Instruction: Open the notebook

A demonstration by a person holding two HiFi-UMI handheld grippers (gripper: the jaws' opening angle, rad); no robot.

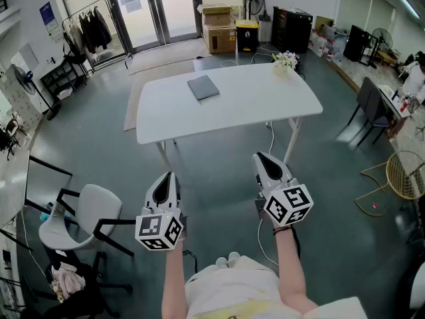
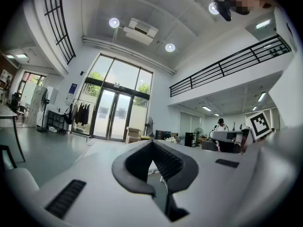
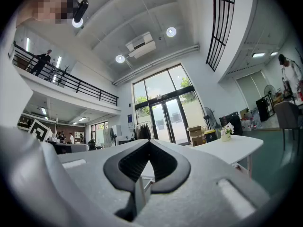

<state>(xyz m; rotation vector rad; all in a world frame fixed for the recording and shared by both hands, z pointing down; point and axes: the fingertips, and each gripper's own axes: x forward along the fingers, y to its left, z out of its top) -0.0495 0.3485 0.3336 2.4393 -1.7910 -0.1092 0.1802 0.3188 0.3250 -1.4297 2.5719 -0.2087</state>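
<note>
A grey notebook (image 1: pixel 203 87) lies shut on the white table (image 1: pixel 265 105), towards its far left part. Both grippers hang level in front of me, well short of the table's near edge. My left gripper (image 1: pixel 167 177) is shut with nothing in it; its own view shows the jaws (image 2: pixel 152 144) meeting at the tips. My right gripper (image 1: pixel 261 156) is shut and empty too, tips (image 3: pixel 148 143) together. The notebook does not show in either gripper view; the table's edge (image 3: pixel 236 148) shows at the right of the right gripper view.
A small vase of flowers (image 1: pixel 285 60) stands at the table's far right corner. A white chair (image 1: pixel 80 218) is at my left, a dark chair (image 1: pixel 372 105) and a wire stool (image 1: pixel 406 175) at my right. Cardboard boxes (image 1: pixel 218 28) stand by the glass doors.
</note>
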